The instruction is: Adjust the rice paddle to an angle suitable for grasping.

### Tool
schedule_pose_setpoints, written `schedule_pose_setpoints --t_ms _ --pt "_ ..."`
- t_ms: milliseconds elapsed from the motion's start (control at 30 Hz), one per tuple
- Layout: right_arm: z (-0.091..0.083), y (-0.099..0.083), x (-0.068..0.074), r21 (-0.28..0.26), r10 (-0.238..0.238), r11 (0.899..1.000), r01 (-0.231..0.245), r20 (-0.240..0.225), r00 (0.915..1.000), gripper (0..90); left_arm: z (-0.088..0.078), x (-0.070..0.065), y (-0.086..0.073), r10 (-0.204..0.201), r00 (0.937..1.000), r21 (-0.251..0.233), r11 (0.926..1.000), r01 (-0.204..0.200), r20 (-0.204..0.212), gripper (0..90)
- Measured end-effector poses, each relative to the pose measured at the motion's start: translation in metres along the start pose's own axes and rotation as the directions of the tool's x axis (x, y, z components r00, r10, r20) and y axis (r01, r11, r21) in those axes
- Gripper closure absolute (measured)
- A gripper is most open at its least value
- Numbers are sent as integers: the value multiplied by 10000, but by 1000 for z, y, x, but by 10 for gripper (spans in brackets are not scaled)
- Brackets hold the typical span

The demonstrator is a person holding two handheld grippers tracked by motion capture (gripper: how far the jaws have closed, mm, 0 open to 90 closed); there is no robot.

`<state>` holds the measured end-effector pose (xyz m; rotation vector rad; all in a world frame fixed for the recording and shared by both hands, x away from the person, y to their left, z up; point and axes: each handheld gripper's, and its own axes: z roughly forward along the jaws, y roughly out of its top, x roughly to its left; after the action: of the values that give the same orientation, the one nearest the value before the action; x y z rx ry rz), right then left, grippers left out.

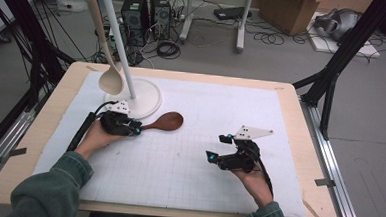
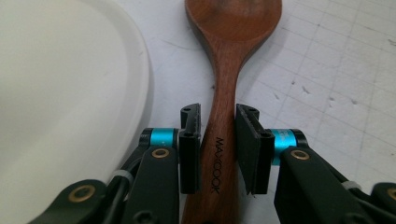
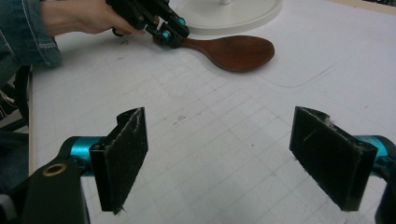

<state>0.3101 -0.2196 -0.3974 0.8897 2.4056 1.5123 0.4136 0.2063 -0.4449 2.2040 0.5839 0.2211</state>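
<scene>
A dark wooden spoon (image 1: 169, 121) lies on the white gridded mat (image 1: 187, 183), its bowl pointing right, just in front of the white stand's round base (image 1: 149, 100). My left gripper (image 1: 136, 130) is at the spoon's handle. In the left gripper view the two black pads (image 2: 190, 140) sit against both sides of the handle (image 2: 219, 112), which reads MAXCOOK. The left gripper (image 3: 170, 33) also grips that spoon (image 3: 238, 51) in the right gripper view. My right gripper (image 1: 218, 148) rests at the mat's right, its jaws wide apart with nothing between the pads (image 3: 121, 154).
A pale wooden spoon (image 1: 111, 79) hangs from a hook on the white stand's pole (image 1: 119, 39), above the base (image 2: 70, 93). The wooden table's edge (image 1: 300, 119) frames the mat. Cables, computer towers and a cardboard box lie on the floor beyond.
</scene>
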Motion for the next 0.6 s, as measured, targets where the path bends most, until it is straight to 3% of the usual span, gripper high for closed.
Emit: schedule_pose_setpoints --t_ms 300,600 --pt "0 1 1 -6 2 10000 -2 -28 10000 188 0 -7 2 300 9986 171 9994 -308 434 734" --pt "3 2 2 20 -79 10000 79 -61 10000 188 -1 -17 5 633 9922 274 9974 -666 1069 736"
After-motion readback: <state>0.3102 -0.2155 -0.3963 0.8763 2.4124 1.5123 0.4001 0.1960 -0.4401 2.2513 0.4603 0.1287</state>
